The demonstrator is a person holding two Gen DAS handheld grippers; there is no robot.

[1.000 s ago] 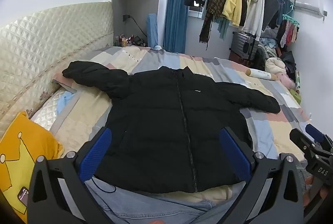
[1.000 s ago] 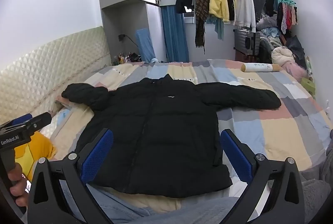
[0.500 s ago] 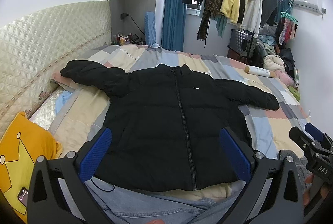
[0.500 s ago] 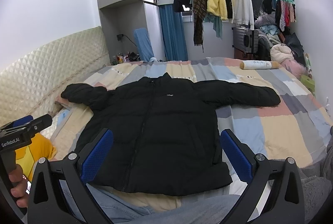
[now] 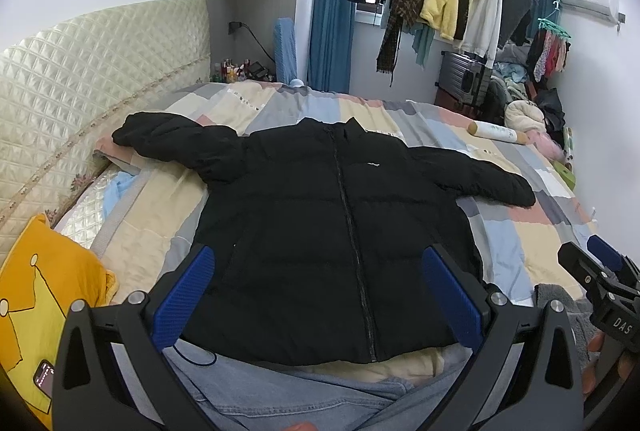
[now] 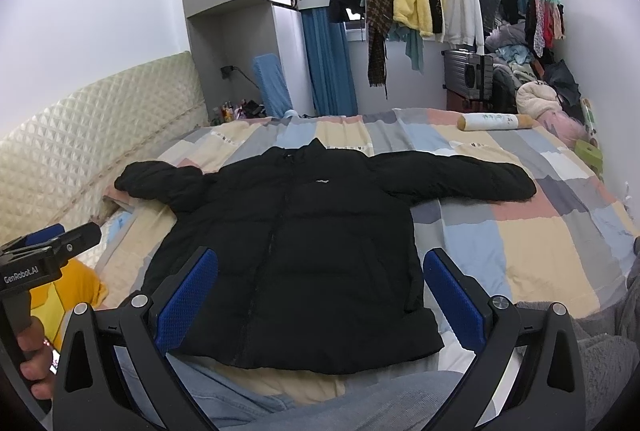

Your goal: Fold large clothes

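Note:
A black puffer jacket [image 5: 320, 231] lies flat and zipped on the patchwork bed, front up, both sleeves spread out to the sides; it also shows in the right wrist view [image 6: 296, 251]. My left gripper [image 5: 318, 295] is open and empty, held above the jacket's hem. My right gripper [image 6: 320, 291] is open and empty, also above the hem. The right gripper's body shows at the right edge of the left wrist view [image 5: 600, 291]. The left gripper's body shows at the left edge of the right wrist view [image 6: 44, 263].
The patchwork bedspread [image 6: 540, 243] extends to the right. A quilted headboard [image 5: 80, 79] is at left, a yellow pillow [image 5: 44, 295] beside it. A rolled bolster [image 6: 496, 121] lies at the far edge. Hanging clothes [image 6: 420, 3] and a suitcase [image 6: 468, 75] stand behind. Jeans-clad legs [image 5: 304, 399] are below.
Both cameras have tilted up slightly, so the jacket sits a little lower in each view. The jacket has not moved. Both grippers stay open.

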